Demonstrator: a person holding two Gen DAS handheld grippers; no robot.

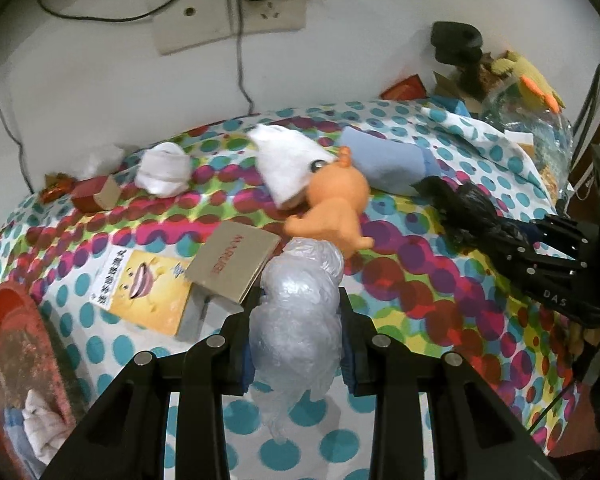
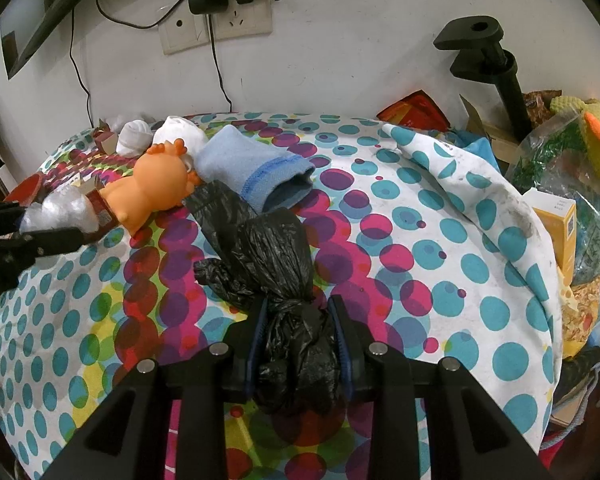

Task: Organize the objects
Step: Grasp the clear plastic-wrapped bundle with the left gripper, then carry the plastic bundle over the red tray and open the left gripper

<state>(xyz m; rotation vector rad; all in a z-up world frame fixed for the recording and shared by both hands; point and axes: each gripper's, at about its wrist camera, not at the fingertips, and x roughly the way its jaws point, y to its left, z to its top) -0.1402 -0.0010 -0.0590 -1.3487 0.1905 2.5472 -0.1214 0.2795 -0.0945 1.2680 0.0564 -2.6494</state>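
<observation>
Left wrist view: left gripper (image 1: 300,320) clenched on crumpled clear plastic bag (image 1: 296,312), centre-bottom, lifted above dotted tablecloth (image 1: 420,280). Red basket (image 1: 4,320) lower left already holds cloth. Unsorted: orange rubber toy (image 1: 332,204), white sock ball (image 1: 162,172), tan booklet (image 1: 232,260), blue sock (image 1: 384,164).

Right wrist view: right gripper (image 2: 298,328) grasping knotted black plastic bag (image 2: 276,264), centre-bottom, bag's front resting on cloth. Judgement: early stage, most clutter left.
</observation>
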